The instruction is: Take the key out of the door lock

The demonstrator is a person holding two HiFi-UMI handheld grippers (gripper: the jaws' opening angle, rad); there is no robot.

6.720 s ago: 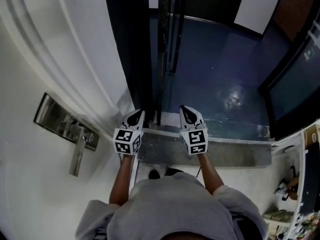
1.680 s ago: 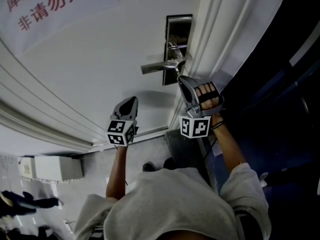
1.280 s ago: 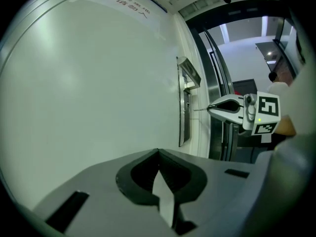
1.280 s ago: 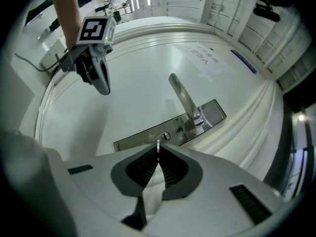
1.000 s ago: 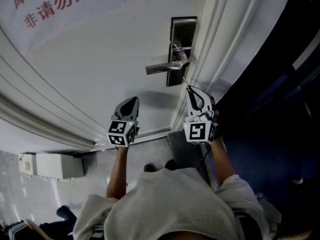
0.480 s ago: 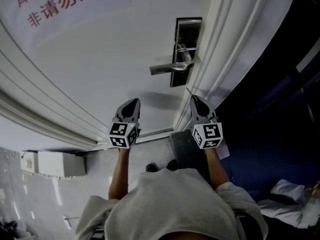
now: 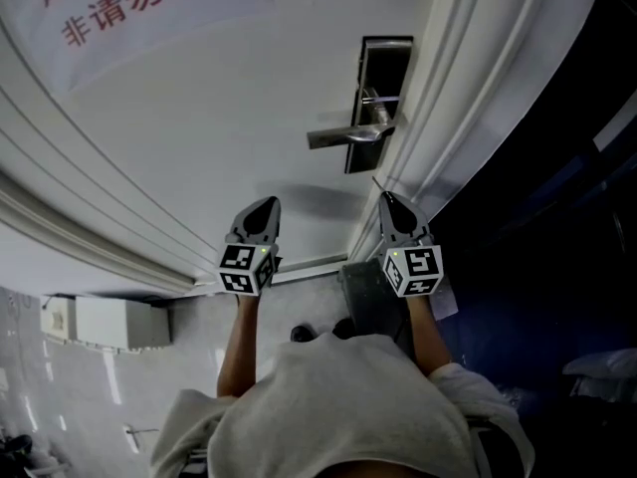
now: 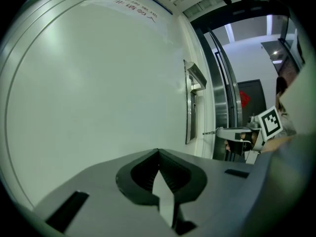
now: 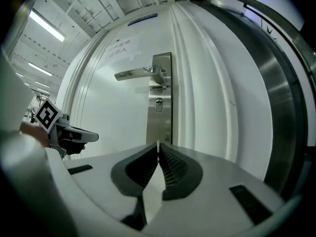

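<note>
The steel lock plate with its lever handle sits on the white door, above and ahead of both grippers. In the right gripper view the keyhole on the lock plate shows with nothing in it. My right gripper is shut on the key, a thin blade that sticks out past its tips. The key also shows in the left gripper view. The right gripper hangs a little below the plate, apart from it. My left gripper is shut and holds nothing, level with the right one.
A sign with red characters hangs on the door at the upper left. Right of the white door frame lies a dark opening. A white box sits low at the left. A steel jamb runs along the right.
My right gripper has pulled back from the lock plate with the key in its tips and turned upright, now level with the left gripper. The left gripper has stayed put.
</note>
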